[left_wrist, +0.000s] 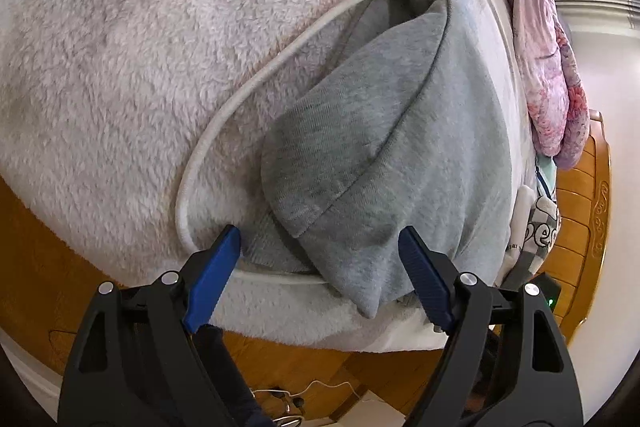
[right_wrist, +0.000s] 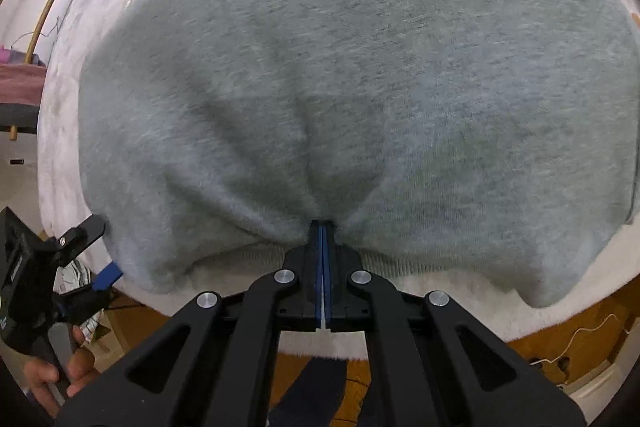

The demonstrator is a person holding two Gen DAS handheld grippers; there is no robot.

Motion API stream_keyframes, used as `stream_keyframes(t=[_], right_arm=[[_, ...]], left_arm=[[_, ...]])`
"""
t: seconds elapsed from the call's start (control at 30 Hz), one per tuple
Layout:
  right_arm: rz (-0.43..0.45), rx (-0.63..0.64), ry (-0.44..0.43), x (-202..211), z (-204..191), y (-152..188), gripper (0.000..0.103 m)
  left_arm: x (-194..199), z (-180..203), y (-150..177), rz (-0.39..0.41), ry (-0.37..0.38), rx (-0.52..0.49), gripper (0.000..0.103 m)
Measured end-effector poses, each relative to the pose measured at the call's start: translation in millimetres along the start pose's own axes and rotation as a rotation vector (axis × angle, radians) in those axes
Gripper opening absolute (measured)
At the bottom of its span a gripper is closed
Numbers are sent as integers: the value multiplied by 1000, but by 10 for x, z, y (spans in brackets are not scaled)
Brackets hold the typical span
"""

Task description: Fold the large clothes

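Sweatshirt, left wrist view: grey knit sweatshirt (left_wrist: 380,147) on fleecy white bed cover (left_wrist: 120,67), long axis running away from the tool; left gripper (left_wrist: 320,243) spread wide, straddling its near hem
Right wrist view: right gripper (right_wrist: 322,227) pressed together, probably pinching the hem, fabric puckering; nearer hand

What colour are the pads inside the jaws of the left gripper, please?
Blue, on black arms. The left gripper shows its pads best in the left wrist view.
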State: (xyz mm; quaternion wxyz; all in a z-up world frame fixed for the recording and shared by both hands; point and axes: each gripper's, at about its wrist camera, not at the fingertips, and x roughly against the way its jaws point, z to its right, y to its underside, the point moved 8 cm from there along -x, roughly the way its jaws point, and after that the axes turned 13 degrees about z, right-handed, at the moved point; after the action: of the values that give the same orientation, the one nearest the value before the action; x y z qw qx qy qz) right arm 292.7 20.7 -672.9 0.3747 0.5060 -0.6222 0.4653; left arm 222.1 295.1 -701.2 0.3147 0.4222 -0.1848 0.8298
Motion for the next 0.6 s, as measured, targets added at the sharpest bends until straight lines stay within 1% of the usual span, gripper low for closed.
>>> stream_keyframes(t=[0.1, 0.17, 0.23, 0.3, 0.4, 0.43, 0.47, 0.5, 0.53, 0.57, 0.6], right_arm=[[-1, 29, -2, -8, -44, -23, 0], [-4, 24, -12, 2, -41, -22, 0], [-6, 18, -18, 20, -23, -5, 0], [-5, 20, -17, 56, 28, 5, 0], [2, 22, -22, 63, 34, 10, 0], [5, 26, -22, 49, 35, 39, 0], [9, 33, -21, 84, 43, 68, 0], [20, 46, -20, 118, 24, 66, 0], [31, 55, -17, 103, -50, 51, 0], [49, 62, -13, 158, -73, 59, 2], [67, 71, -7, 204, -89, 64, 3]], left_arm=[[-28, -24, 7, 6, 1, 19, 81], [-8, -43, 3, 18, 0, 43, 78], [30, -59, 25, 25, 18, 50, 78], [15, -76, 41, 33, 6, 26, 72], [-18, -23, 29, 40, -11, -29, 72], [-28, -8, 24, 44, -8, -28, 72], [-32, -13, 11, 48, -4, -16, 68], [-29, -16, -4, 51, 1, -7, 57], [-32, -9, -17, 38, 10, -7, 23], [-33, 5, -13, 20, 25, 1, 15], [-13, 34, -19, 10, 37, 4, 12]])
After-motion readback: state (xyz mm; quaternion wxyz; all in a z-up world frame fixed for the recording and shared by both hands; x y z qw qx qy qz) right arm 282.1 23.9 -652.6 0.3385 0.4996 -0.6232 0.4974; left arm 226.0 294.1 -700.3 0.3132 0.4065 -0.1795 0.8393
